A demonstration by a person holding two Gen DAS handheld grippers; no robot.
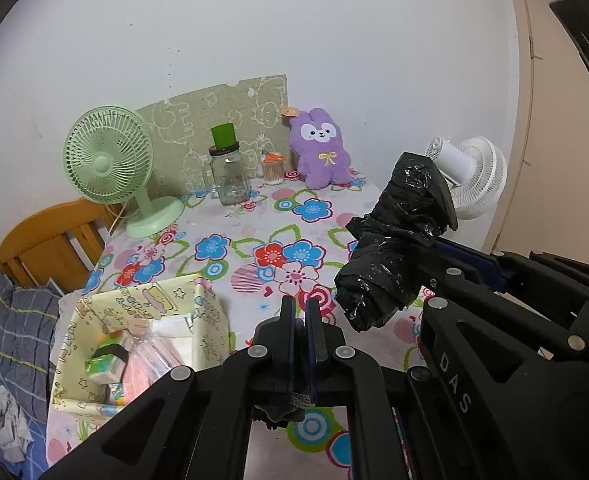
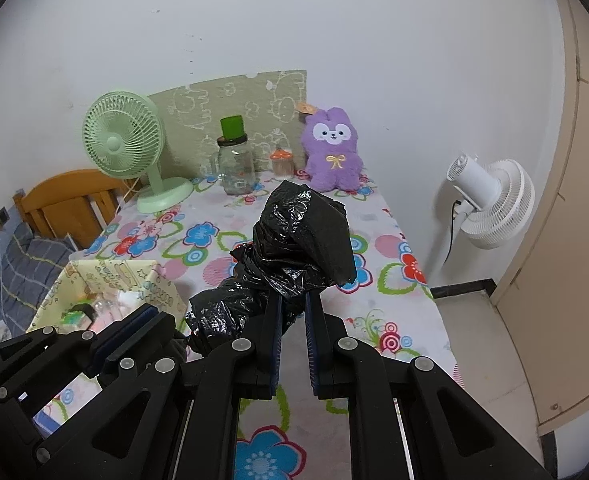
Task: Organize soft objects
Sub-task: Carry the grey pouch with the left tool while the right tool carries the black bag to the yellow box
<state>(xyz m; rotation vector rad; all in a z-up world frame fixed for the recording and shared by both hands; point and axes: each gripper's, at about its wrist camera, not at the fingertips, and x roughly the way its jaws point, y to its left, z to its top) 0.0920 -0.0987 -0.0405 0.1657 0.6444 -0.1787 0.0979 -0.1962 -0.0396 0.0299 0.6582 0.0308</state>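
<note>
My right gripper (image 2: 293, 304) is shut on a crumpled roll of black plastic bags (image 2: 294, 248) and holds it above the flowered table (image 2: 390, 220). In the left wrist view the same black roll (image 1: 398, 240) hangs at the right, held by the right gripper (image 1: 450, 256). My left gripper (image 1: 300, 308) is shut with nothing between its fingers, just left of the roll. A pale yellow open box (image 1: 198, 312) with packets inside sits at the table's front left; it also shows in the right wrist view (image 2: 134, 276).
A purple plush rabbit (image 1: 321, 148) sits at the back, beside a cotton-swab jar (image 1: 273, 168), a glass jar with a green cup on it (image 1: 228, 176) and a green fan (image 1: 110, 160). A white fan (image 2: 490, 204) stands off the table's right edge. A wooden chair (image 1: 46, 248) is at the left.
</note>
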